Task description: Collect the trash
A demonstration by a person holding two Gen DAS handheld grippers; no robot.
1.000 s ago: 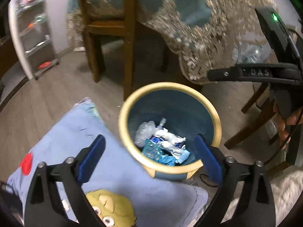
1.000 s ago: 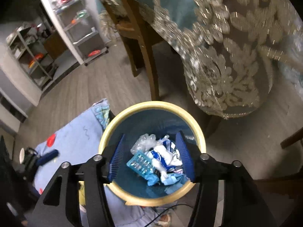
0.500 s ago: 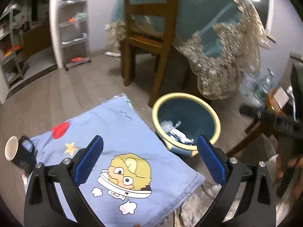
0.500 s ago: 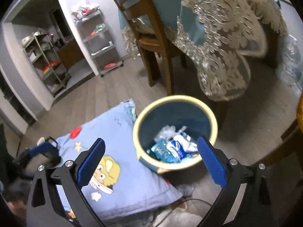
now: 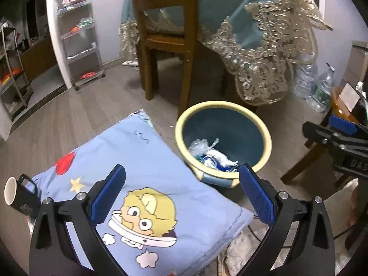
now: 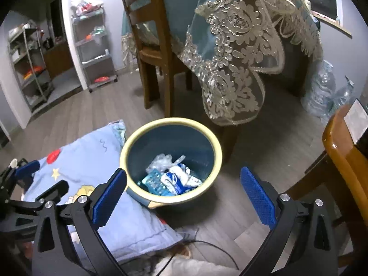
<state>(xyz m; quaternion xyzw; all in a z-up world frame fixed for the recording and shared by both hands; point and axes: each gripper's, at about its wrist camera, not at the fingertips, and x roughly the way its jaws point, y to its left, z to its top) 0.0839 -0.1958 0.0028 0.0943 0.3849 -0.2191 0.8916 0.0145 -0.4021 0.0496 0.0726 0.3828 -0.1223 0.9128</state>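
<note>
I have both tools raised above the floor, looking down at the bin (image 6: pixel 171 161). My right hand-held gripper (image 6: pixel 183 199) has just been spreading its jaws; they now stand wide apart with nothing between them, one pad over the edge of the pillow (image 6: pixel 92 161) and the other over bare floor. My left hand-held gripper (image 5: pixel 182 196) also has its jaws wide apart and empty, hanging over the pillow's cartoon print. The bin, blue inside with a pale yellow rim, stands on the wood floor just beside the pillow and near the draped table (image 6: pixel 230 46). At its bottom lies the trash (image 6: pixel 171 178): crumpled clear plastic, a blue blister pack and white-and-blue wrappers. A black mug (image 5: pixel 19 196) lies tipped at the pillow's far left corner. A wooden chair (image 5: pixel 165 34) stands behind the bin.
</note>
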